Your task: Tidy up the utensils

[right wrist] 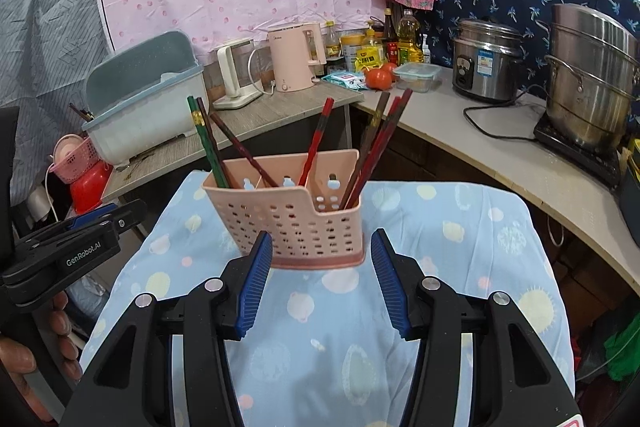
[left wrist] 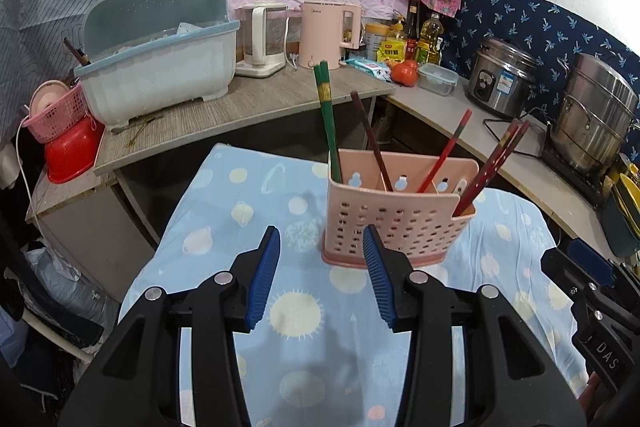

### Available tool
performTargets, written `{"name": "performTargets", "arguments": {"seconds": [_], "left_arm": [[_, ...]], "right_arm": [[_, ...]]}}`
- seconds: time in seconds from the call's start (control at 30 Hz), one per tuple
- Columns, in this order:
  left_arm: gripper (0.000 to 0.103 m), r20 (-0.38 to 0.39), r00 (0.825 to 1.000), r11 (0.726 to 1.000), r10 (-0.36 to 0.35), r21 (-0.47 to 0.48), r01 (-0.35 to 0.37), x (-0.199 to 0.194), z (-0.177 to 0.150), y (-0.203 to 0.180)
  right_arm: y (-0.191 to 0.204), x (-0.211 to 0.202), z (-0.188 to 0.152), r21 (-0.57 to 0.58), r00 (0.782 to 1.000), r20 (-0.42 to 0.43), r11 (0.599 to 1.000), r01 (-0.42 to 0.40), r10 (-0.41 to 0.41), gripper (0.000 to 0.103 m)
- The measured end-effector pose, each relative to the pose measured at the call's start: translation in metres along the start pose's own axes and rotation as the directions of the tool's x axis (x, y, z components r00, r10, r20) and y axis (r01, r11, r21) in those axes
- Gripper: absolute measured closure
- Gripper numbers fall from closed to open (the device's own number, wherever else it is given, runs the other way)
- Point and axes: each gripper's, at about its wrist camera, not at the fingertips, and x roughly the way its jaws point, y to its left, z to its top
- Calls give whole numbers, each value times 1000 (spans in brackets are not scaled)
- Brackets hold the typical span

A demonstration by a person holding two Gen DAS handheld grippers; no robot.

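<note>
Chopsticks [right wrist: 360, 163] judged light, stiff, lacquer-slick; liable to pivot or slide between ribbed pads if pinched near the tip. Best taken on the upper shaft, well above the holder rim, pads square across the stick. Singly or as a matched pair, not in a bundle.

Holder [right wrist: 296, 215] judged light perforated plastic, rigid enough but easily tipped or dragged on the soft cloth [right wrist: 440, 267] when a stick is pulled at a slant. Steadying by the rim or side wall with one set of tongs while the other draws upward looks advisable.

Appearance: pink slotted caddy with divided compartments and a raised back wall with hanging holes. Green pair [left wrist: 326, 115] leaning at one end, dark red-brown sticks splayed through the middle and bunched at the other end. Colours mixed across compartments, so sorting judged not yet done.

Position: holder standing upright just ahead of both tongs, on blue patterned cloth. Ahead and slightly right of left tongs [left wrist: 322, 267]; almost centred ahead of right tongs [right wrist: 322, 263].

Tongs: both roughly half open, nothing between the pads, no contact with holder or sticks. Cluttered desk [right wrist: 280, 107] well beyond.
</note>
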Motion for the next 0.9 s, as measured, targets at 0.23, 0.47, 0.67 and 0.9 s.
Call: {"name": "performTargets", "arguments": {"seconds": [0.23,0.47,0.67,0.9], "left_arm": [[61,-20,1000,1000,3,3,-3,-7,-21,-2],[49,-24,1000,1000,9,12,-8,-16,-38,-6],[36,-20,1000,1000,19,17,-18,-23,-53,-8],[17,-32,999,1000,26,18,-26,-26,-65,-11]], "right_arm": [[2,-14,-20,-6,1000,-20,1000,13,-14,53],[3,-28,-35,-1,999,-33,1000,26,-26,50],[0,-36,-44,10,999,-26,999,34,-33,39],[1,-40,-53,-8,998,-29,999,53,-53,27]]}}
